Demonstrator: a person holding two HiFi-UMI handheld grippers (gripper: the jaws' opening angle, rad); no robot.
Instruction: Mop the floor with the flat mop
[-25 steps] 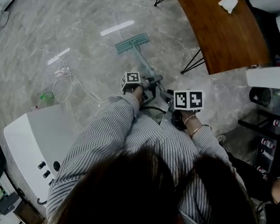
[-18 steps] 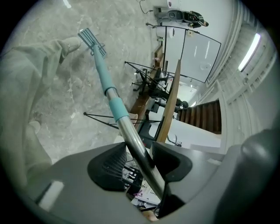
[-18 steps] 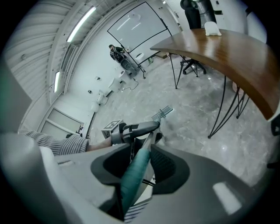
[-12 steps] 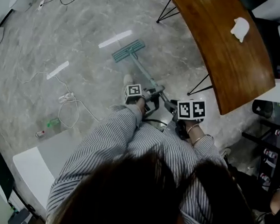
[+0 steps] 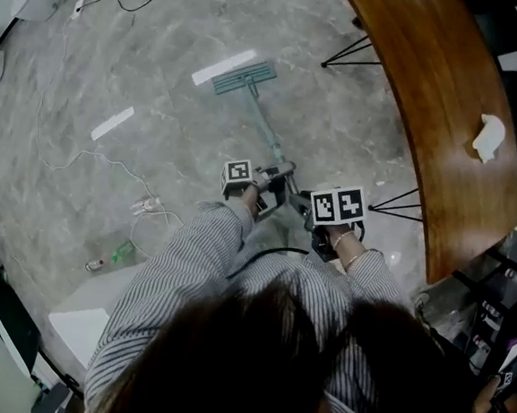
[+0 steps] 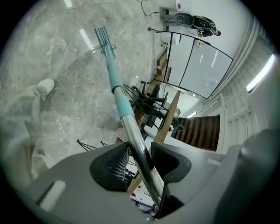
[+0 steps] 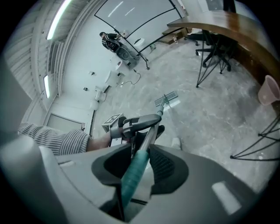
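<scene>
The flat mop's teal head (image 5: 244,77) lies flat on the grey marble floor, and its handle (image 5: 267,132) slants back toward me. My left gripper (image 5: 274,180) is shut on the steel part of the handle (image 6: 138,146), further down the pole. My right gripper (image 5: 300,201) is shut on the teal grip (image 7: 135,170) at the upper end, just behind the left gripper (image 7: 135,124). In the left gripper view the handle runs up to the mop head (image 6: 103,35). The right gripper view shows the mop head (image 7: 166,99) past both grippers.
A curved wooden table (image 5: 445,127) on black hairpin legs (image 5: 394,204) runs along the right, with a white crumpled thing (image 5: 487,138) on it. White cables (image 5: 109,166) and a small green object (image 5: 125,252) lie on the floor at left. A white unit (image 5: 78,320) stands lower left.
The person has moved across the floor with the mop. The table has swung to the right edge and the white unit has slid down left. Both grippers keep their hold on the handle.
</scene>
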